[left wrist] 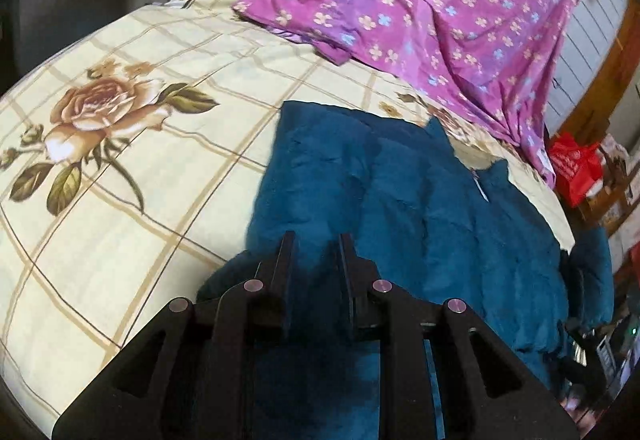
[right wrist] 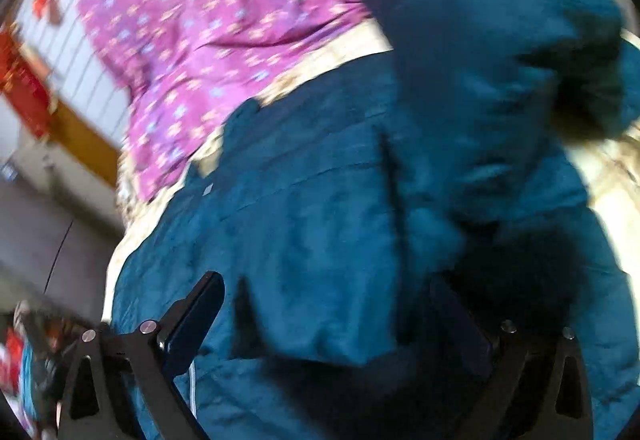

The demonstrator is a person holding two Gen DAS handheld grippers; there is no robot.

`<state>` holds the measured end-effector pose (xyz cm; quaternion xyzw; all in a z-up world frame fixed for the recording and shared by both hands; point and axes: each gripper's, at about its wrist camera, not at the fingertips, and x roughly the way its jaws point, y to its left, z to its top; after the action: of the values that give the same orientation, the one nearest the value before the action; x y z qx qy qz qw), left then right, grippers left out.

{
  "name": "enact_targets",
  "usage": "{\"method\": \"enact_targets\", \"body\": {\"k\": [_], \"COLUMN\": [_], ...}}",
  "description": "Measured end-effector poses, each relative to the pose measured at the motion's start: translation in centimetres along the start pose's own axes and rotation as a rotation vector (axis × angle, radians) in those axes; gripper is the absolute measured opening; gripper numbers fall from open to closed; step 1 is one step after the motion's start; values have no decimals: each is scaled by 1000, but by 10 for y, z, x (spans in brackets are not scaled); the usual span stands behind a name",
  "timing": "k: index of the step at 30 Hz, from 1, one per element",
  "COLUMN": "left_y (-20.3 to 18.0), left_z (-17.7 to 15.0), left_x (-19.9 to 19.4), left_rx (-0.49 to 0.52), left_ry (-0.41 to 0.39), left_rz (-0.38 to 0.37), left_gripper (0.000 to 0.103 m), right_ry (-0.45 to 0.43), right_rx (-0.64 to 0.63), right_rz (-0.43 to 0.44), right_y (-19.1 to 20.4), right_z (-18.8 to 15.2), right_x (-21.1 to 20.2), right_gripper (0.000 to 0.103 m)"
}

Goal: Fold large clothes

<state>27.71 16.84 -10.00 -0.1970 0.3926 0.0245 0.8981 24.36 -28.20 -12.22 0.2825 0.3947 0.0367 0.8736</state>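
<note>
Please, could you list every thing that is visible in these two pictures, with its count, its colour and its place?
jacket: one, dark blue-green, padded, spread on the bed near the claws; one part lies folded over the body in the right wrist view
sheet: one, purple with small flowers, crumpled on the far side of the bed
bed cover: one, cream with brown checks and a rose print, under both cloths
bag: one, red, beside the bed at the right edge of the left wrist view
left claw: one, black, nearly closed, jacket fabric between its fingers
right claw: one, black, wide open over the jacket, picture blurred
</note>
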Motion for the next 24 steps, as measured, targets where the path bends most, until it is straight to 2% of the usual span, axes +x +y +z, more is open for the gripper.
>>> {"method": "enact_targets", "body": {"k": [1, 3, 5, 6, 7, 9, 12, 15, 17, 18, 20, 22, 24], "left_y": [3, 8, 11, 12, 12, 12, 7, -2, -7, -11, -12, -11, -11], "left_z": [0, -1, -2, -2, -2, -3, -2, -2, -3, -5, -10, -14, -13], "left_x": [3, 6, 7, 7, 7, 6, 3, 2, 7, 14, 27, 32, 32], "left_rx": [-12, -25, -36, -40, -41, -39, -19, 20, 45, 63, 89, 110, 106], "left_ry": [9, 22, 26, 28, 29, 26, 14, -11, 3, 32, 71, 69, 70], "left_rz": [4, 6, 4, -2, -8, -13, -27, -42, -48, -34, 1, 37, 47], "left_gripper": [17, 17, 17, 17, 17, 17, 17, 17, 17, 25, 31, 31, 31], "right_ry": [3, 0, 15, 8, -5, -20, -19, 6, 46, 61, 59, 63, 59], "right_rx": [-15, -13, 2, 7, -4, -65, -116, -47, -19, -9, 29, 71, 113], "right_rz": [14, 60, 99, 105, 96, 24, -77, -94, -54, -38, -5, 36, 36], "right_y": [3, 2, -4, -5, -4, 2, -3, -32, -45, -49, -54, -60, -59], "right_z": [0, 0, -1, -1, 0, 4, 15, 25, 27, 27, 28, 28, 28], "right_x": [1, 4, 8, 9, 7, 3, 1, 0, 2, 2, 0, -4, -18], "right_gripper": [92, 58, 41, 35, 33, 26, 21, 20, 20, 20, 24, 30, 33]}}
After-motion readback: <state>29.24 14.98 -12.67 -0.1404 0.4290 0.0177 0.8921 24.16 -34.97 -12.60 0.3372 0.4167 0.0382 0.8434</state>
